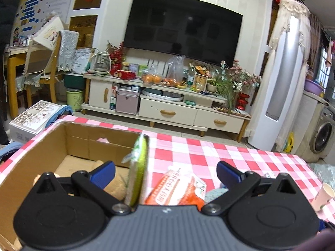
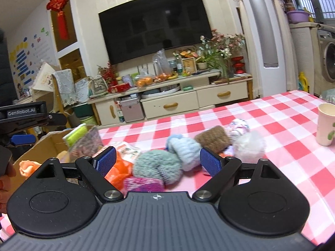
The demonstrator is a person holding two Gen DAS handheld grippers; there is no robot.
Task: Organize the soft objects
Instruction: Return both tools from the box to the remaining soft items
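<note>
A cardboard box (image 1: 41,146) stands at the table's left, with a tan soft thing (image 1: 117,179) inside. A green sponge pack (image 1: 138,167) stands on edge against the box's right wall, and also shows in the right wrist view (image 2: 78,135). My left gripper (image 1: 165,174) is open above the box's right edge, holding nothing. An orange packet (image 1: 178,186) lies under it. My right gripper (image 2: 158,160) is open over a row of soft things: a grey-green fluffy ball (image 2: 157,164), a light blue knit piece (image 2: 184,149), a brown pad (image 2: 213,139) and a white fluffy ball (image 2: 249,145).
A red-and-white checked cloth (image 2: 272,167) covers the table. A paper cup (image 2: 326,123) stands at the right, and shows in the left wrist view (image 1: 322,196). A purple knit piece (image 2: 144,184) lies under my right gripper. A TV cabinet (image 1: 167,104) stands beyond the table.
</note>
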